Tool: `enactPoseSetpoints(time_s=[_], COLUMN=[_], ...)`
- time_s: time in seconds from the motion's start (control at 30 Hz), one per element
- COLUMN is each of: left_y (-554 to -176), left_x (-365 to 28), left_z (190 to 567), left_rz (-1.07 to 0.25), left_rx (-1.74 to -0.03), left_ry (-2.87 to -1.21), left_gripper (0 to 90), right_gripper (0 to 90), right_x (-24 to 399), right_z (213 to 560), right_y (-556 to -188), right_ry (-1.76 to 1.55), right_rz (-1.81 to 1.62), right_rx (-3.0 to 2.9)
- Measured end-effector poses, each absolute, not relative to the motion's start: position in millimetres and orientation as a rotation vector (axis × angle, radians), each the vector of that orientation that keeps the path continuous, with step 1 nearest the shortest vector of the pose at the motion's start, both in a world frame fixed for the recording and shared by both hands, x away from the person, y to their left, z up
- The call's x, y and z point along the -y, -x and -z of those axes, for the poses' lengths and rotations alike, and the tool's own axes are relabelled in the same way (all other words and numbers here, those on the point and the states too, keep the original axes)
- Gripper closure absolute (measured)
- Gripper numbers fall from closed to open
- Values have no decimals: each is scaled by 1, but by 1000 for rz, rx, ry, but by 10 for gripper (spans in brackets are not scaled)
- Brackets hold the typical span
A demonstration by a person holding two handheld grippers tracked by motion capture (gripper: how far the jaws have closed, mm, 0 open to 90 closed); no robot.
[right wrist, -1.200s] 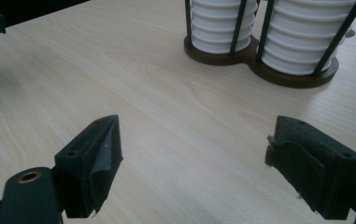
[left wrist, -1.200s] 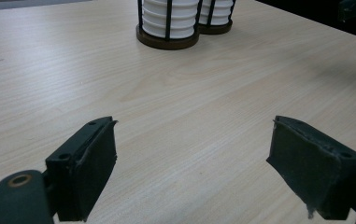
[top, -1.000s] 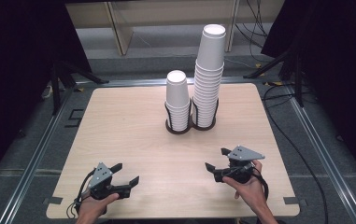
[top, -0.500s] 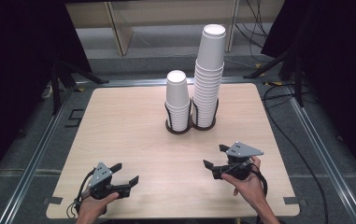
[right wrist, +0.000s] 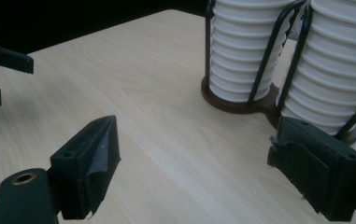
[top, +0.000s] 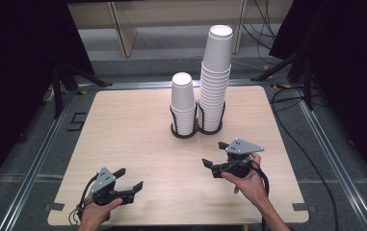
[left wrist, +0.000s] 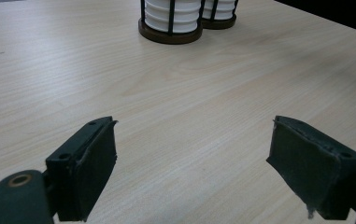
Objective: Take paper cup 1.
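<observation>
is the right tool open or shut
Open: the right tool shows its two black jaws standing wide apart over bare table, nothing between them.

Standing at the far middle of the pale wooden surface (top: 123, 130): black wire double holder (top: 196, 129), short white paper-cup stack (top: 183, 102) left, tall white paper-cup stack (top: 216, 79) right, touching.

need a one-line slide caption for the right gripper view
Open right tool hovers over the pale wooden table, facing two stacks of white paper cups in a black wire holder.
</observation>
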State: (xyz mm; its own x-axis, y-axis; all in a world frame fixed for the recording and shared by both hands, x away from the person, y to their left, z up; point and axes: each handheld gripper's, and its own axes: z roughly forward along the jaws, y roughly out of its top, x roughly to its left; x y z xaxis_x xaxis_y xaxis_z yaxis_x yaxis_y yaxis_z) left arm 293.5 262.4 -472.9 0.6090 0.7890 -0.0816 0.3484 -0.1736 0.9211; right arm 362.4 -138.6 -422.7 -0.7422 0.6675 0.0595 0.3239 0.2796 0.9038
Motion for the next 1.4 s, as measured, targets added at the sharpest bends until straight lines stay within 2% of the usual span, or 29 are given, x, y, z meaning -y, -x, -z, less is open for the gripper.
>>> enactPoseSetpoints(time_s=[0.93, 1.1, 1.4], left_y=[-294, -292, -294], left_x=[-263, -262, -262], left_z=[473, 472, 473], left_rz=[-517, -516, -517], left_rx=[-928, -959, -920], left_ry=[-1774, -1790, -1775], left_gripper=[143, 143, 143], right_gripper=[167, 163, 160], right_x=[109, 102, 86], right_z=[382, 371, 356], right_y=[-400, -412, -430], right_ry=[-868, -940, -955], right_rz=[-1490, -1526, -1559], right_rx=[-2146, -2110, -2044])
